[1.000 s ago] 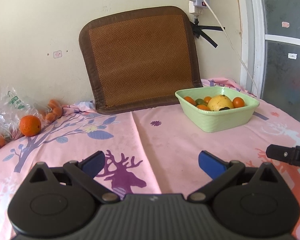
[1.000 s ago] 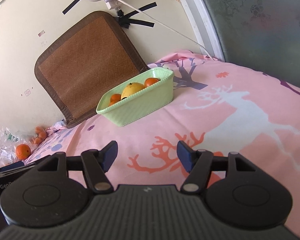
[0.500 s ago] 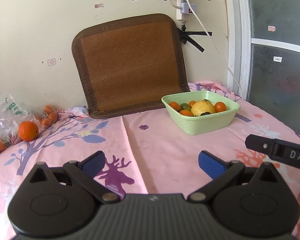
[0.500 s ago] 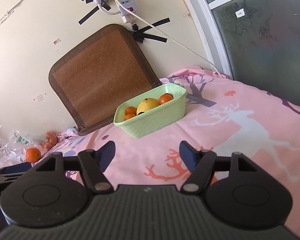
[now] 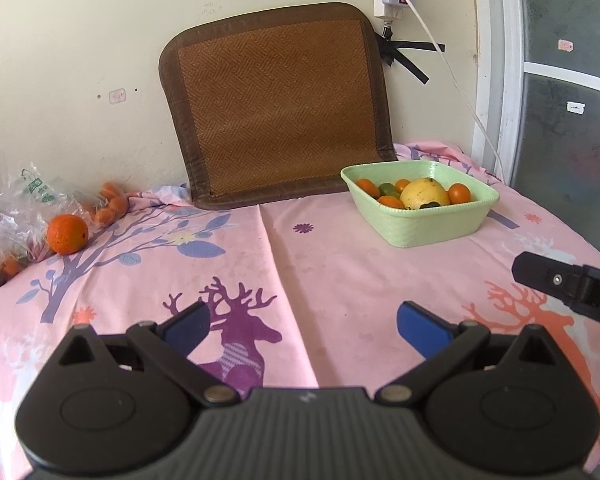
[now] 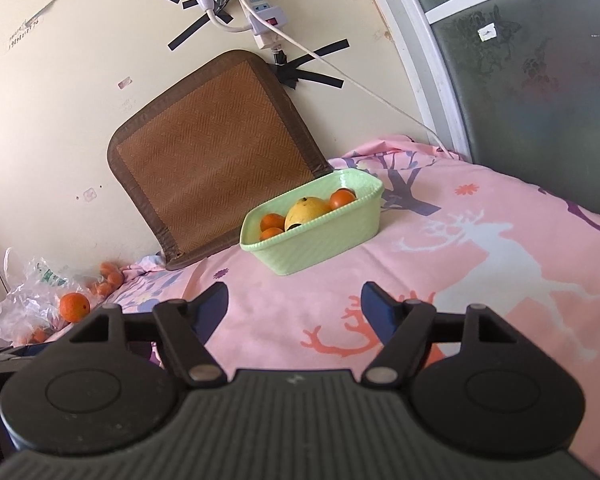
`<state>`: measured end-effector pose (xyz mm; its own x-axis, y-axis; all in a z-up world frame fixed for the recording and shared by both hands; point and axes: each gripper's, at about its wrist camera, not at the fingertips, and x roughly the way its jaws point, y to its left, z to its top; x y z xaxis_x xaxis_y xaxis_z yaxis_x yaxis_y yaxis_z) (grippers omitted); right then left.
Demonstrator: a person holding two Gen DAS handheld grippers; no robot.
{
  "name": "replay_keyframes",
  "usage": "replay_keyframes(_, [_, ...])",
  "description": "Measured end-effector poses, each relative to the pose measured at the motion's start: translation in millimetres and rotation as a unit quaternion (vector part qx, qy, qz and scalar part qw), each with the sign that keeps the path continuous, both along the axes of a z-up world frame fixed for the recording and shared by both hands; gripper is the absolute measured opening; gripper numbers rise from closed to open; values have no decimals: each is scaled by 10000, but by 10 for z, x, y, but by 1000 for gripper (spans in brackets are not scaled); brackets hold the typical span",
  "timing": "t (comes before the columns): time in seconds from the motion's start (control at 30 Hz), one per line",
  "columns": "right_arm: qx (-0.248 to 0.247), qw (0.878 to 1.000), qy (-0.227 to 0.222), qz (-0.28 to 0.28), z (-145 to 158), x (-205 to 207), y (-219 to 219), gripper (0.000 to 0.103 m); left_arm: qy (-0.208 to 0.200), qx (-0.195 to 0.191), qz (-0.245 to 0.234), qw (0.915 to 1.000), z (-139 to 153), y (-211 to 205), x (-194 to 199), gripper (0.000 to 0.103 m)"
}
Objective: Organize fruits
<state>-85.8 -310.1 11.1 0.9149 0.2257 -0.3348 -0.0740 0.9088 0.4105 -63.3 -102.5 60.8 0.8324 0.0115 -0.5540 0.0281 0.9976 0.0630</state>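
- We hold the left gripper [image 5: 303, 322] low over the pink cloth [image 5: 324, 264], jaws spread wide with only cloth between them.
- The right gripper [image 6: 294, 306] has just been opening its jaws, and they stand apart with nothing between them.
- Ahead and right of our left jaws sits the green basket [image 5: 432, 224], already carrying small oranges, a green fruit and a big yellow fruit [image 5: 426, 193]: that part looks done.
- Still left, by our judgement: a loose orange [image 5: 67, 234] far off to the left of the left jaws, beside a crumpled plastic bag [image 5: 12, 216], with smaller orange fruit [image 5: 112, 202] by the wall behind it and more tucked around the bag.
- From the right gripper, the basket lies straight ahead and the loose orange far left.
- A woven mat [image 5: 278, 104] leans on the wall behind the basket, and a white cable [image 5: 456, 80] hangs beside it.
- Nothing blocks our path across the cloth; only the bag may snag around that last fruit.
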Motion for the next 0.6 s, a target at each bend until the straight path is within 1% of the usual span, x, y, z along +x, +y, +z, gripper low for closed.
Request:
replay_keyframes(0.4, [39, 9999, 96, 19, -37, 30, 6, 76, 160, 115, 92, 9998, -90, 1, 48, 103])
replay_keyframes(0.6, [69, 9999, 140, 19, -61, 40, -4, 76, 125, 230, 161, 9995, -110, -5, 61, 103])
